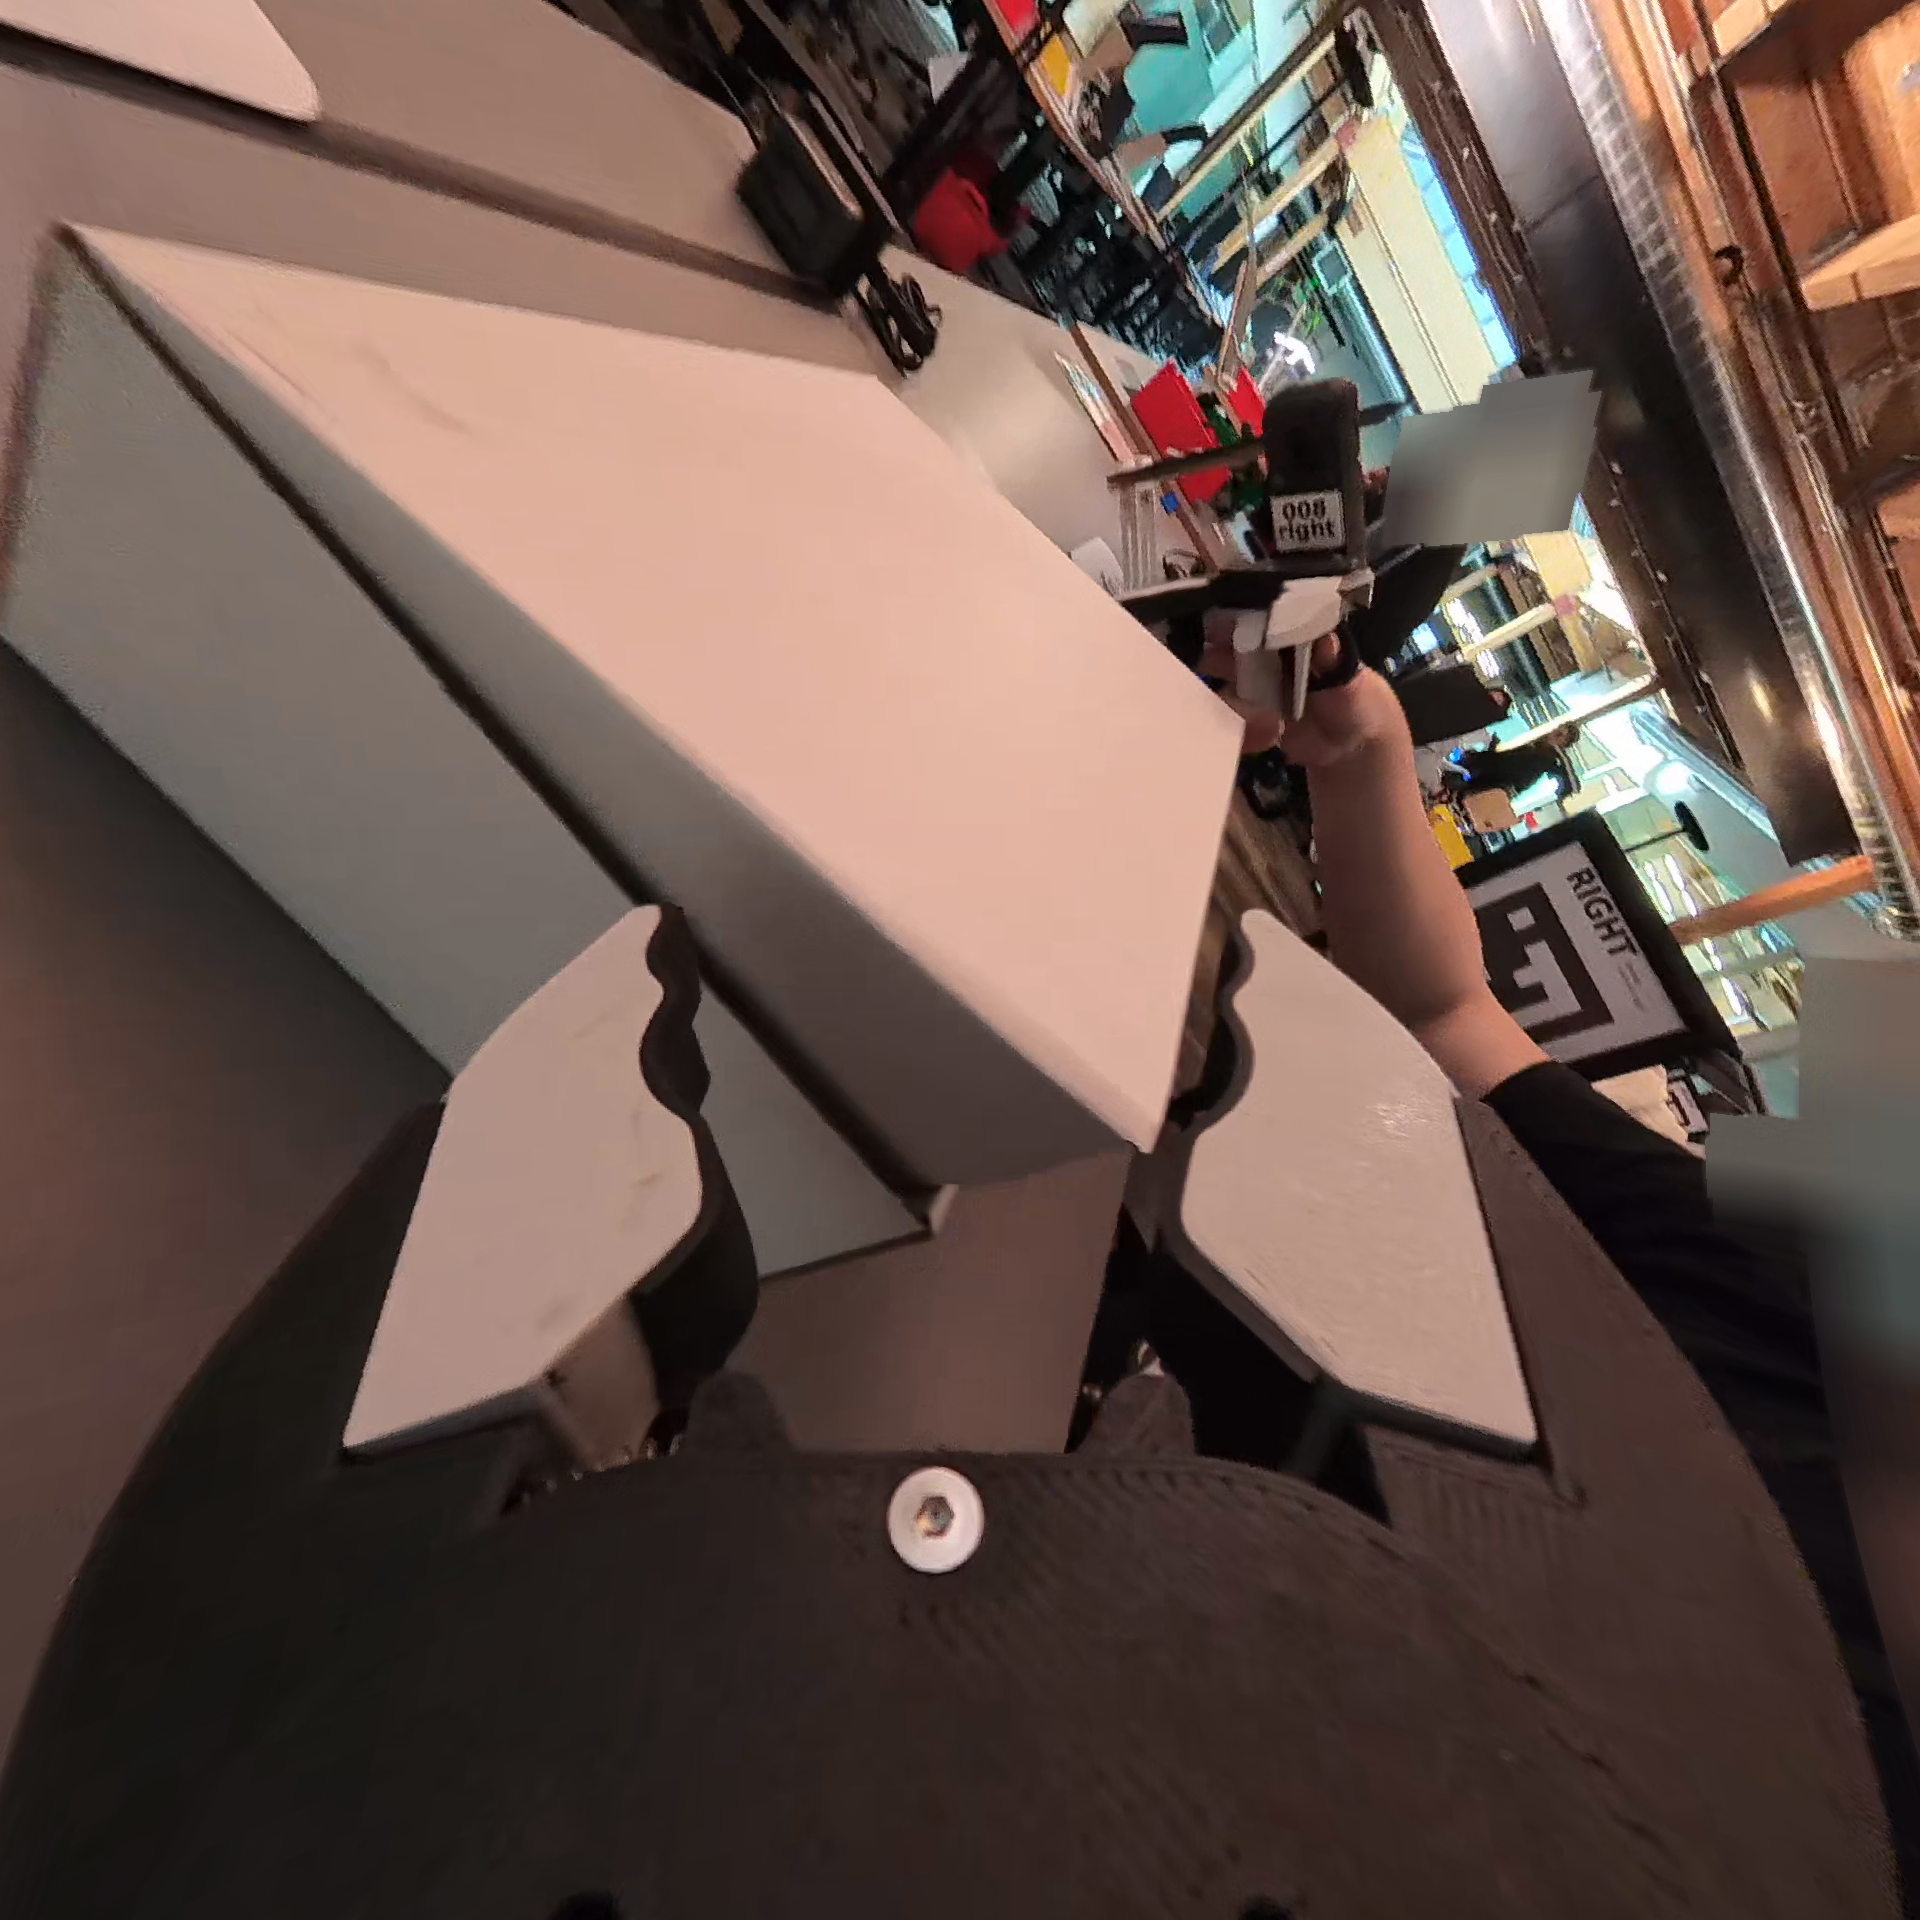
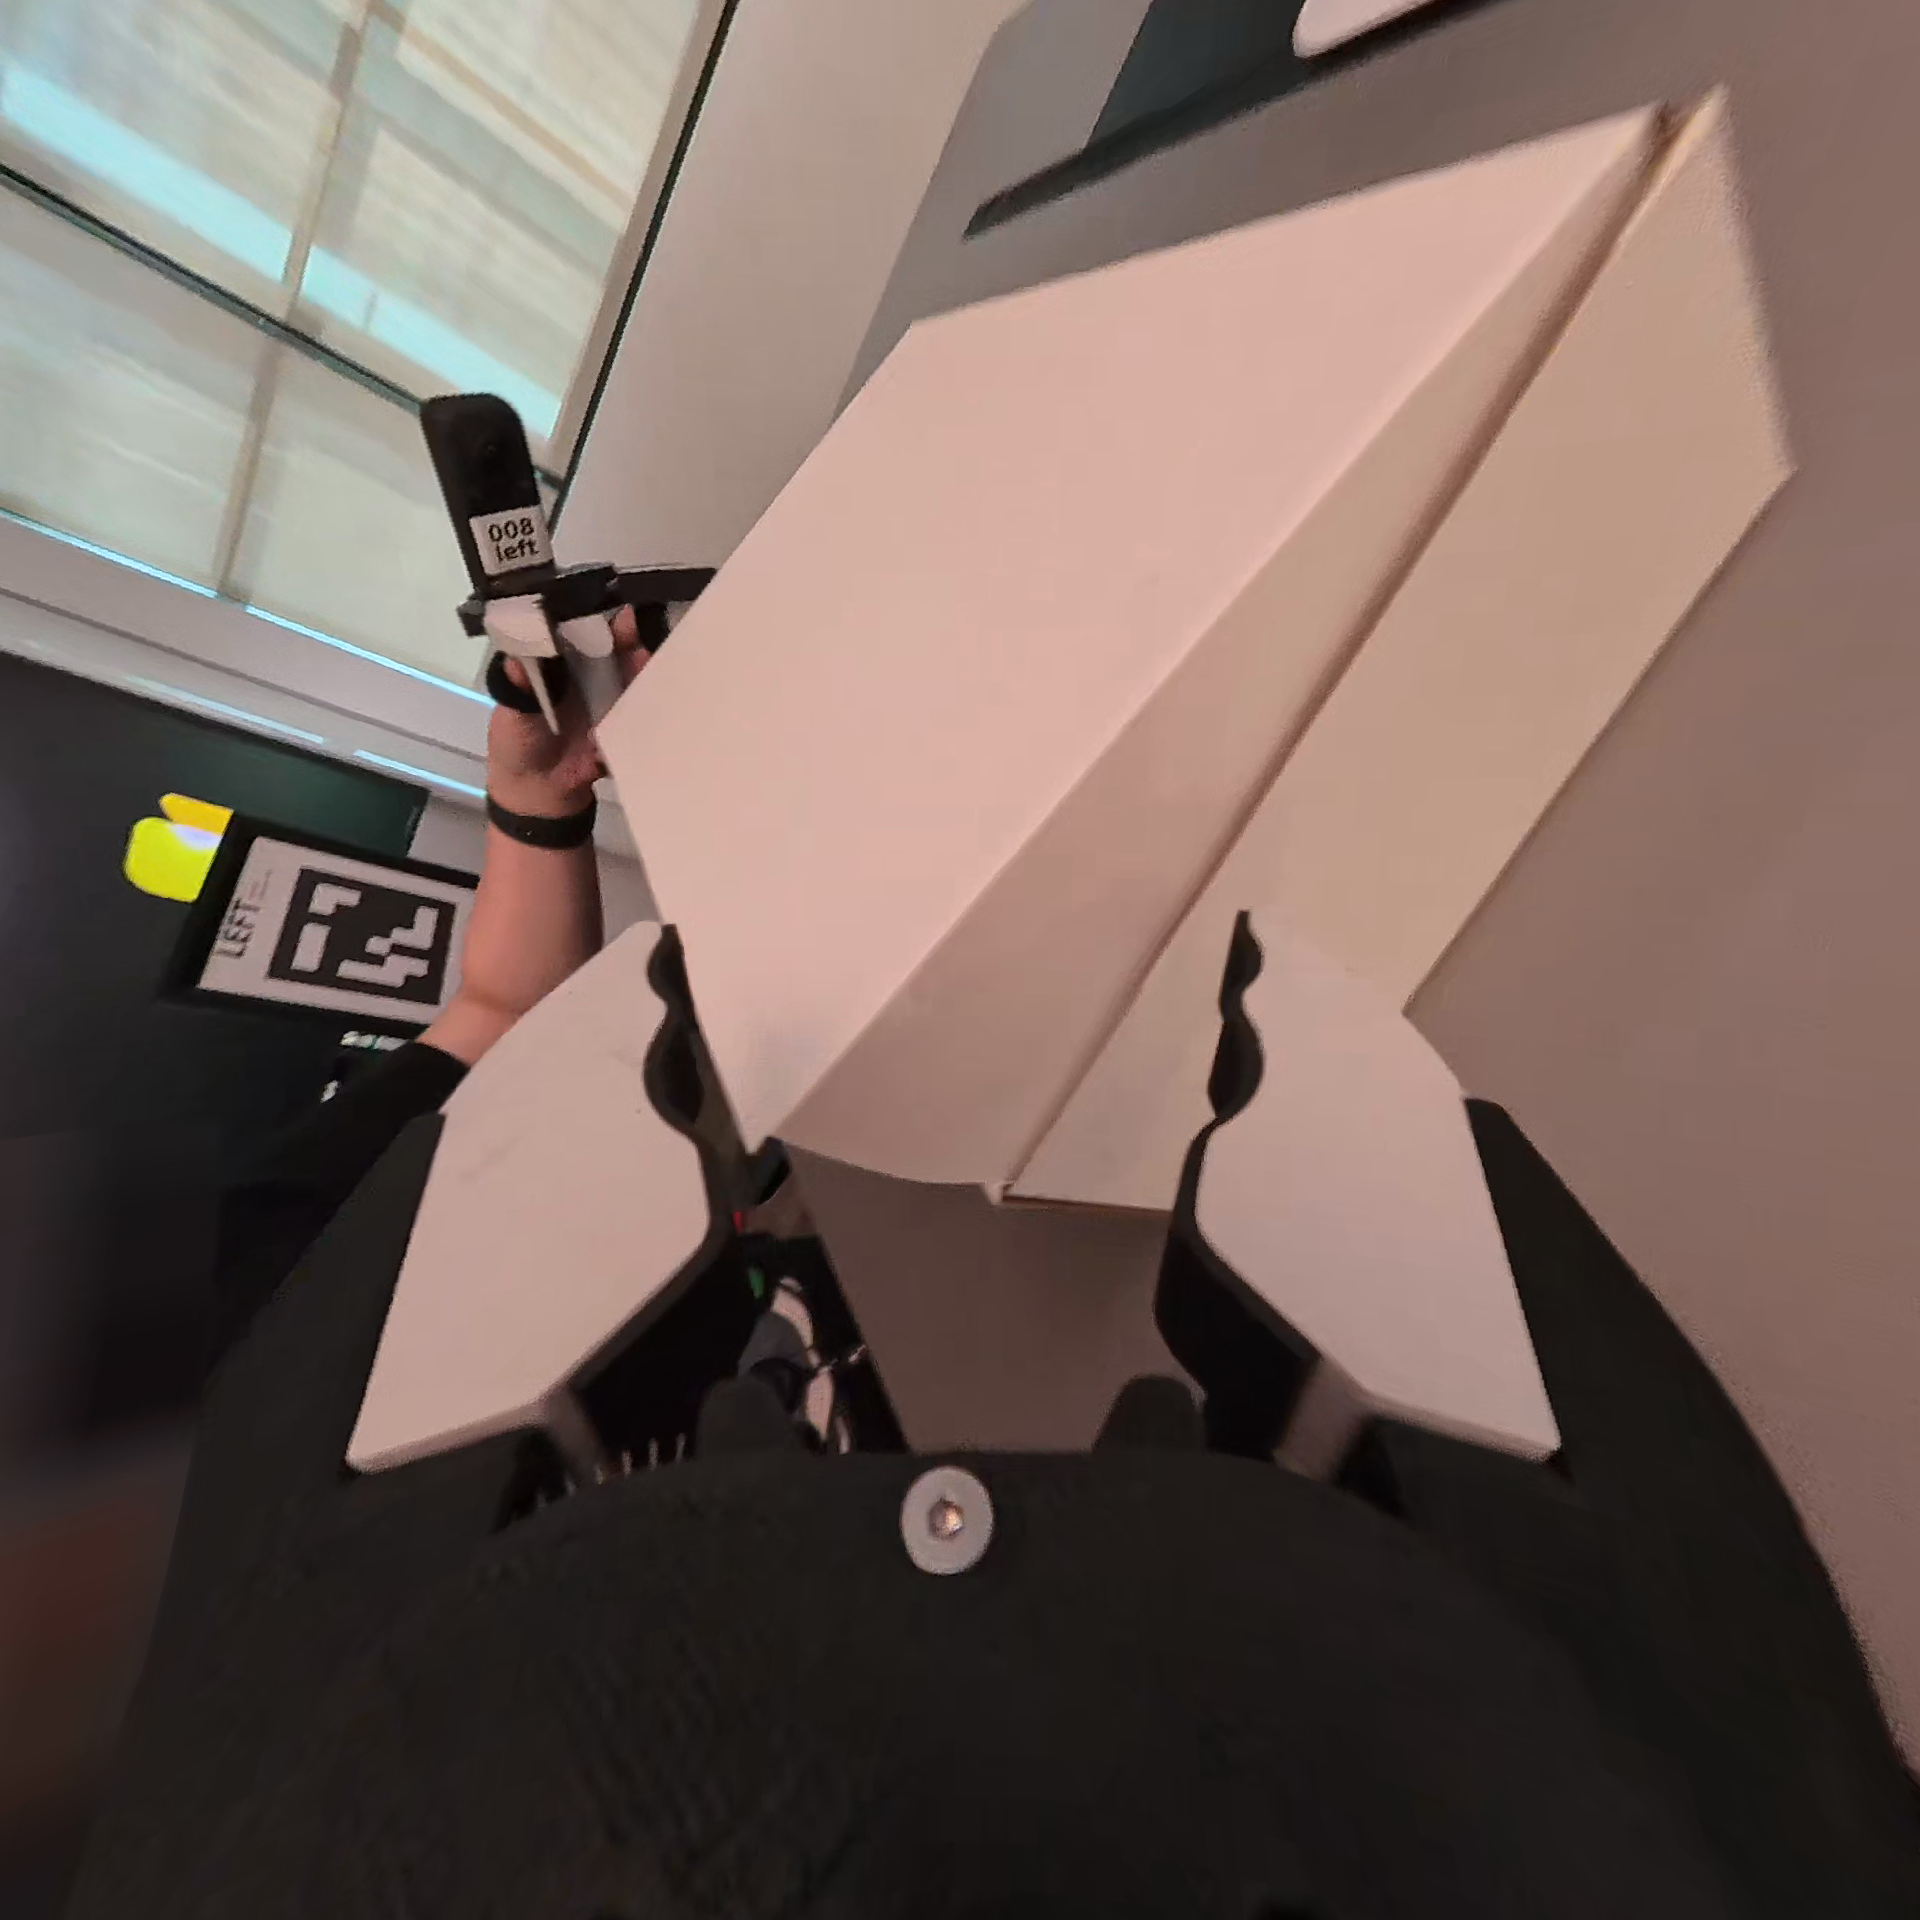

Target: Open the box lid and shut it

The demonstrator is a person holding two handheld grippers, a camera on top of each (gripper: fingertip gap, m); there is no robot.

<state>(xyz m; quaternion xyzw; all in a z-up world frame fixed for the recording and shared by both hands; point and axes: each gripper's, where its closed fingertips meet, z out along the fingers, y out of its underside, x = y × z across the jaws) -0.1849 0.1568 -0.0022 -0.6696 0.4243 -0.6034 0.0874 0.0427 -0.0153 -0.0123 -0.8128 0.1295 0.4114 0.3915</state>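
Observation:
A white cardboard box sits on the grey table [image 1: 125,1039]. Its lid [image 1: 727,571] is tilted up a little at the near side, with a dark gap above the base [image 1: 260,727]. My left gripper [image 1: 951,920] is open, and the lid's near corner lies between its fingers. In the right wrist view my right gripper [image 2: 951,920] is open around the other near corner of the lid [image 2: 1039,623], beside the base [image 2: 1558,571]. Each gripper also shows far off in the other view: the right one [image 1: 1278,623] and the left one [image 2: 551,634], both at the lid's edge.
A black device with a coiled cable [image 1: 800,208] lies on the table behind the box. A white sheet [image 1: 156,52] and a dark mat [image 2: 1195,114] lie farther back. The person's forearms [image 1: 1382,914] reach in from the table's near edge. Shelves and a window stand beyond.

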